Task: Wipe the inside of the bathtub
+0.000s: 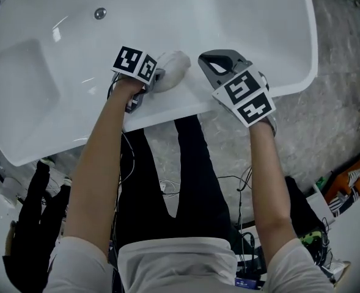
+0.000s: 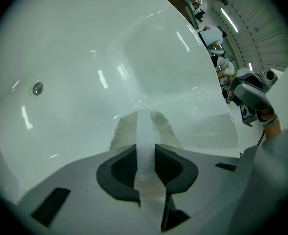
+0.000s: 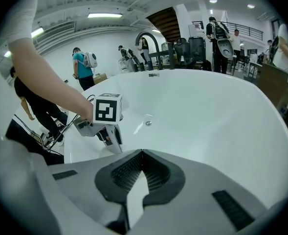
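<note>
Head view, bathtub: the white bathtub [image 1: 271, 23] lies across the top of my view, with its drain [image 1: 99, 13] up on the far side.
Head view, left: my left hand-held gripper [image 1: 157, 78] reaches over the near rim and has the cloth [image 1: 173, 67] at its tip. The cloth sits on the inner wall just past that rim.
Head view, right: my right hand-held gripper [image 1: 205, 60] is just beside the cloth and apart from it, over the near rim and pointing into the tub.
Left gripper view, grip: the jaws are clamped tight on a pale strip of the cloth [image 2: 144, 126]. The rest fans out ahead against the bathtub [image 2: 85, 48] wall.
Left gripper view, surroundings: the drain [image 2: 37, 88] is off to the left and the right hand-held gripper [image 2: 251, 96] shows at the right edge.
Right gripper view, grip: the jaws are closed together with nothing between them.
Right gripper view, surroundings: the left hand-held gripper [image 3: 107, 133] and its marker cube [image 3: 107, 108] are ahead on the left, down in the tub. A dark faucet [image 3: 148, 40] and several people stand beyond the far rim.
</note>
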Motion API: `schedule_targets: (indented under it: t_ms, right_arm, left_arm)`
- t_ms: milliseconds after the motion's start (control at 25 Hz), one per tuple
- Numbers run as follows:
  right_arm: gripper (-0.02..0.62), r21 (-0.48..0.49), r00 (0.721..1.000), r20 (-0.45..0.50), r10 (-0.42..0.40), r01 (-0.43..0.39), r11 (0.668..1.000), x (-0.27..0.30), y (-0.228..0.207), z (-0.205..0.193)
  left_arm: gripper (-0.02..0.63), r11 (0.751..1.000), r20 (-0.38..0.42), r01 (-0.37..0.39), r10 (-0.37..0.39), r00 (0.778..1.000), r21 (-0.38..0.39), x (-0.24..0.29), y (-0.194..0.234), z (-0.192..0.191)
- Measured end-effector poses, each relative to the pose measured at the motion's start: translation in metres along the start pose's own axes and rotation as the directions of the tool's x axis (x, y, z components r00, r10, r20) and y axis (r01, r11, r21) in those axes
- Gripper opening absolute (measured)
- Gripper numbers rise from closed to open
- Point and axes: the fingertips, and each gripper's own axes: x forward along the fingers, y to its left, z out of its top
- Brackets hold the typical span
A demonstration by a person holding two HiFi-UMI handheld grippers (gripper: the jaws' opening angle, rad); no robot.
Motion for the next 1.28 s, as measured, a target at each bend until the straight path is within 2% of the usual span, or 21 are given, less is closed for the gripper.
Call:
schedule_targets:
  t_ms: [600, 840, 1080, 1280]
  right_arm:
    - [0.020, -0.122, 0.994, -0.050, 0.102, -0.108, 0.987, 0.072, 0.100, 0.061]
    - [0.020, -0.163, 0.987, -0.084, 0.137, -0.149, 0.975, 0.103, 0.137, 0.075]
    - [0.020, -0.193, 0.980, -0.109, 0.164, -0.183, 0.964, 0.120, 0.155, 0.080]
    - [0.020, -0.224, 0.974, -0.131, 0.185, -0.211, 0.951, 0.157, 0.196, 0.104]
  left_arm:
    - [0.089, 0.995, 0.064, -0.024, 0.030, 0.998, -0.097, -0.060, 0.087, -0.078]
    - [0.089, 0.992, 0.055, -0.060, 0.066, 0.996, -0.109, -0.080, 0.130, -0.111]
    - [0.089, 0.986, 0.066, -0.066, 0.077, 0.995, -0.153, -0.090, 0.159, -0.131]
    - [0.089, 0.982, 0.070, -0.068, 0.082, 0.994, -0.177, -0.114, 0.205, -0.167]
